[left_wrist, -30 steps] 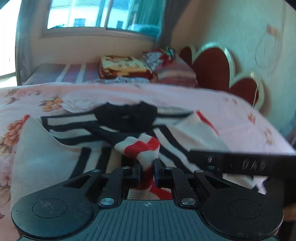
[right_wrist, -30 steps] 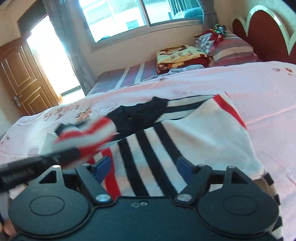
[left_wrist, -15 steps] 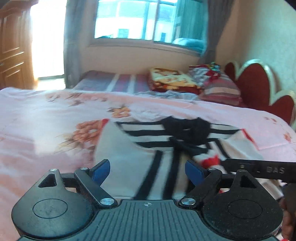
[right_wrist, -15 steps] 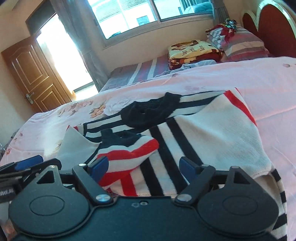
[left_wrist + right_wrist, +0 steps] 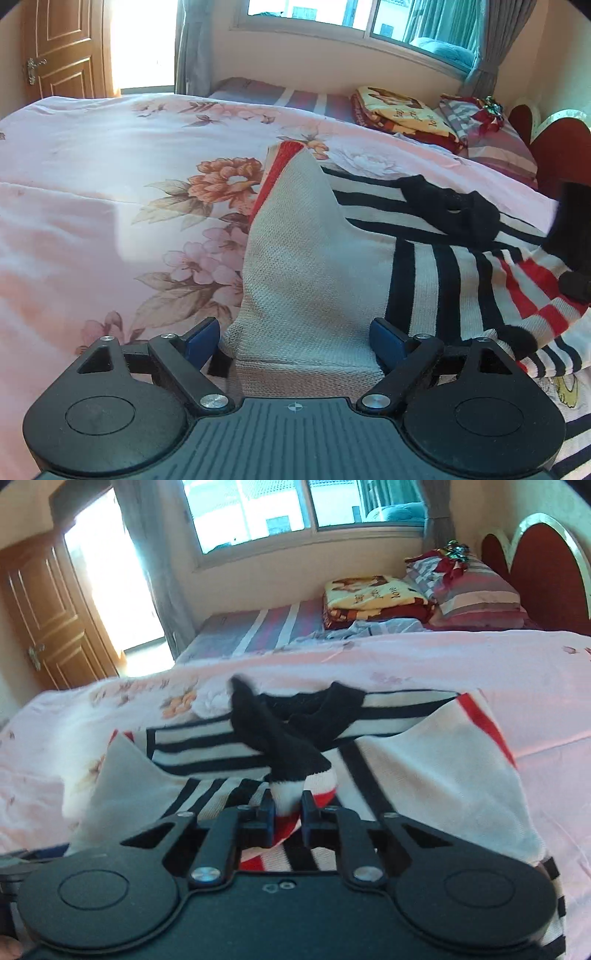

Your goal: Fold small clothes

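A small knit sweater (image 5: 317, 258), cream with black and red stripes and a black collar, lies on the pink floral bedspread (image 5: 92, 206). My left gripper (image 5: 297, 341) is open, its blue pads on either side of the sweater's folded cream left edge. My right gripper (image 5: 288, 805) is shut on the red, white and black striped sleeve (image 5: 295, 779) and holds it over the sweater's middle (image 5: 424, 775). The right gripper's black body shows at the right edge of the left wrist view (image 5: 570, 236).
Folded blankets (image 5: 373, 598) and striped pillows (image 5: 476, 594) lie at the head of the bed by the red headboard (image 5: 543, 568). A striped mattress (image 5: 258, 631) sits under the window. A wooden door (image 5: 59, 48) stands at the left.
My left gripper let go of the striped sleeve, opened and moved left to the sweater's cream edge. My right gripper, open before, has shut on that sleeve.
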`<move>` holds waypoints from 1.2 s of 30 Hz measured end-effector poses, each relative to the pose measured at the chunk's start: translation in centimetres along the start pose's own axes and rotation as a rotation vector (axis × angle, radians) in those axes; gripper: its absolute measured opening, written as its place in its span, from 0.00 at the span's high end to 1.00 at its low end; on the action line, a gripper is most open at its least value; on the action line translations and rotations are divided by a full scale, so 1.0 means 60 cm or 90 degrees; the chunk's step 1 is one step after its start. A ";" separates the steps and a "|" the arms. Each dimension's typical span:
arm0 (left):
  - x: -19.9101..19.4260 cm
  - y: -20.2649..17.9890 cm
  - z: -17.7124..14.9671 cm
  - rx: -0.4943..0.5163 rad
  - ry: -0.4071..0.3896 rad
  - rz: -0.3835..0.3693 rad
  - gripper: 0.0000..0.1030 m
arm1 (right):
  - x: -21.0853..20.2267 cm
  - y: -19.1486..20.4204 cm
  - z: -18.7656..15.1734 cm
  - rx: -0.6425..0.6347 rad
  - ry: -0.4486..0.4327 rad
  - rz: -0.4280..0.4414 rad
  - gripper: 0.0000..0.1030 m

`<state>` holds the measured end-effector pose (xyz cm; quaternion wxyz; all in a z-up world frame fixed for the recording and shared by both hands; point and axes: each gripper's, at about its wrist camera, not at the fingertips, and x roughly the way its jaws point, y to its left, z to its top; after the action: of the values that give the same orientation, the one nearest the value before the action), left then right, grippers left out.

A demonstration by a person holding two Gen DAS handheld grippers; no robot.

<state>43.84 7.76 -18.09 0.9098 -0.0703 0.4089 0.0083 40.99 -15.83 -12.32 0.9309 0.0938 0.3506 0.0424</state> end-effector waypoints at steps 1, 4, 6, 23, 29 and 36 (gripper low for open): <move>0.001 -0.008 -0.002 0.009 -0.002 0.008 0.15 | -0.003 -0.023 -0.001 0.022 0.007 0.000 0.83; -0.002 -0.011 -0.006 0.010 -0.005 0.008 0.15 | 0.012 -0.102 -0.022 0.099 0.045 -0.060 0.80; -0.002 -0.004 -0.001 -0.002 0.002 -0.003 0.15 | 0.015 -0.156 -0.037 0.207 0.074 -0.010 0.70; 0.106 0.013 0.114 -0.055 0.027 0.041 0.15 | 0.000 -0.159 -0.004 0.034 0.033 -0.062 0.93; 0.146 0.031 0.140 -0.092 0.007 0.071 0.15 | 0.012 -0.167 -0.035 0.035 0.036 -0.092 0.89; 0.150 0.039 0.154 -0.104 -0.004 0.079 0.15 | 0.023 -0.169 -0.040 -0.016 0.031 -0.133 0.91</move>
<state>56.55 10.94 -19.01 0.9001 -0.1189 0.4076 0.0980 40.56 -25.20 -17.06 0.9225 0.0443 0.3805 -0.0482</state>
